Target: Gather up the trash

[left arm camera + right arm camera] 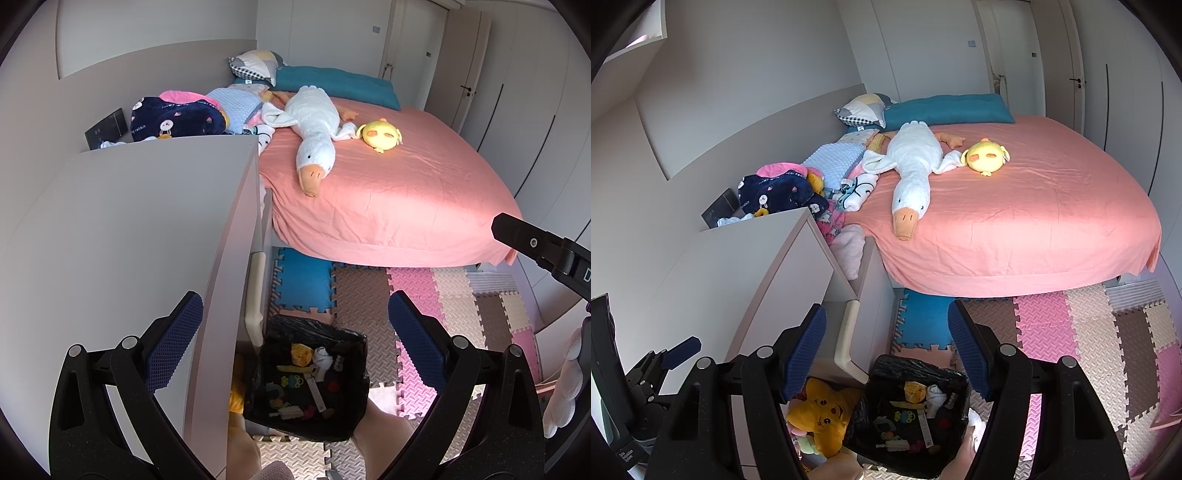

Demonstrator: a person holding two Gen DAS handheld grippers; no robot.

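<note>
A big bed (1015, 206) with a pink sheet stood ahead of the grippers. Soft puzzle mats (1089, 332) covered the floor below. White walls (757, 55) rose behind.

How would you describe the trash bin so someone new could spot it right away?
Start at the pink bed and drop to the foam puzzle mats by its near corner. The trash bin stands there beside the white cabinet. Its black bag liner and jumble of small scraps set it apart.

Foam-mat floor (417, 295) under lined trash bin (354, 406), beside pink bed (406, 192)
</note>
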